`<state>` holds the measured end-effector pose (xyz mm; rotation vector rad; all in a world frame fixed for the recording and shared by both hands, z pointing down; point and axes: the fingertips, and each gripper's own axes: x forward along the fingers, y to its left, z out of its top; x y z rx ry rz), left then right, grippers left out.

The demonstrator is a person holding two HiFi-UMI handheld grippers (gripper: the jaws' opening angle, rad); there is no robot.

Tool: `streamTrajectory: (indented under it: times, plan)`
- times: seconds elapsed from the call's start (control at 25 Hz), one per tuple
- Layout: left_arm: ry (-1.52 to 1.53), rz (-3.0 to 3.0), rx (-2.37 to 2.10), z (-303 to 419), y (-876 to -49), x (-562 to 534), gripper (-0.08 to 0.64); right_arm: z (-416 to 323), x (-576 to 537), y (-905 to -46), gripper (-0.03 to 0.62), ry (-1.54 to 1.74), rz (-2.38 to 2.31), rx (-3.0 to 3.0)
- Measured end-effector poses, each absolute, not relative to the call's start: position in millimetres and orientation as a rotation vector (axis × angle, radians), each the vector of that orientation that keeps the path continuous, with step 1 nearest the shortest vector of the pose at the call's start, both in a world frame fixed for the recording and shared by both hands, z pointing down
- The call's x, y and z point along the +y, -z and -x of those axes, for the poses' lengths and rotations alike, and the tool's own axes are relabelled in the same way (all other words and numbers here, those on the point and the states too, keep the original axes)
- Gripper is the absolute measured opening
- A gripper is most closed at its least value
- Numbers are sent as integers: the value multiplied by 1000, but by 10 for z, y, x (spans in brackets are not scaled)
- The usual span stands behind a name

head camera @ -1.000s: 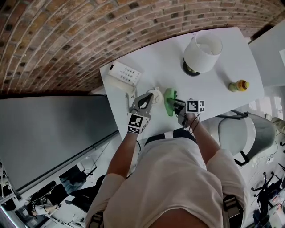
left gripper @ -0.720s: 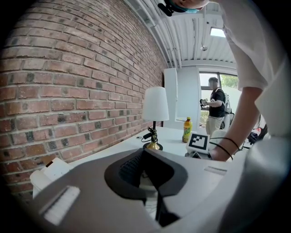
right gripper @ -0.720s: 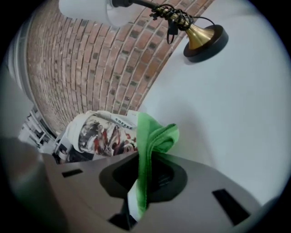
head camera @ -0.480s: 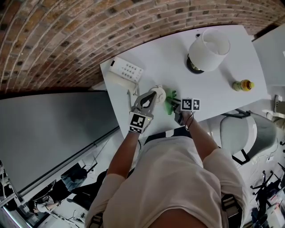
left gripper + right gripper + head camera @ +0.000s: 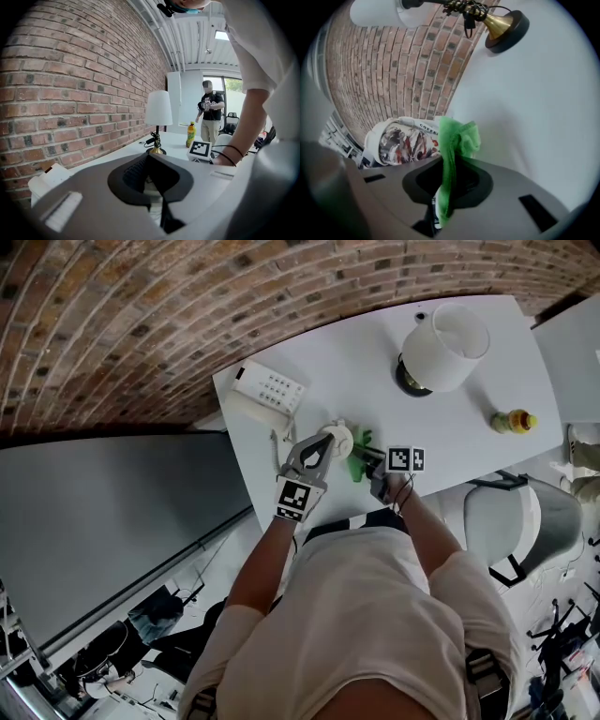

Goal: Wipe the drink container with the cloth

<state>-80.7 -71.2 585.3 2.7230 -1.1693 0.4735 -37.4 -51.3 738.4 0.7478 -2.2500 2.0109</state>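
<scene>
The white bench point(image 5: 469, 432) is filling the middle of the head view, and the big white lamp point(image 5: 448, 343) is standing at its far end, well clear of the action. The keypad phone point(image 5: 269, 388) is lying at the other end by the brick wall point(image 5: 141, 315), taking no part.

Now to the front edge, where it is all happening. The left tongs point(image 5: 324, 441) are clamping the cup point(image 5: 336, 436). In the left gripper view something white is sitting pinched between the two jaws, so that hold is looking firm. The cup is standing upright as far as I can judge, with its white lid facing up and its printed side turning toward the other gripper.

The right tongs point(image 5: 372, 463) are gripping the green cloth point(image 5: 356, 458), with a bunched fold sticking out past the jaws.

And here is the change: a second ago the cloth was hanging apart from the cup with bare bench showing between them. The right tongs have been closing in, and now the cloth is pressing right up against the cup's side. So the wiping is probably only just beginning, with contact made and the strokes round the cup still to come.

The small yellow bottle point(image 5: 514, 421) is standing well off to the right, unused
</scene>
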Motion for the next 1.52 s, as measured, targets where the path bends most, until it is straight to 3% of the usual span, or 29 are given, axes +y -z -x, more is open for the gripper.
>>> streamTrajectory:
  times: [1.08,1.52]
  plan:
    - [-484,-2737,-1169,814,-5894,-710,8,349,-424,-6250,43,-1754,-588,-2626]
    - [-512,-2742,-1144,793,-5888,-721,8,318,-416,-6285,43,-1804,-722,-2603]
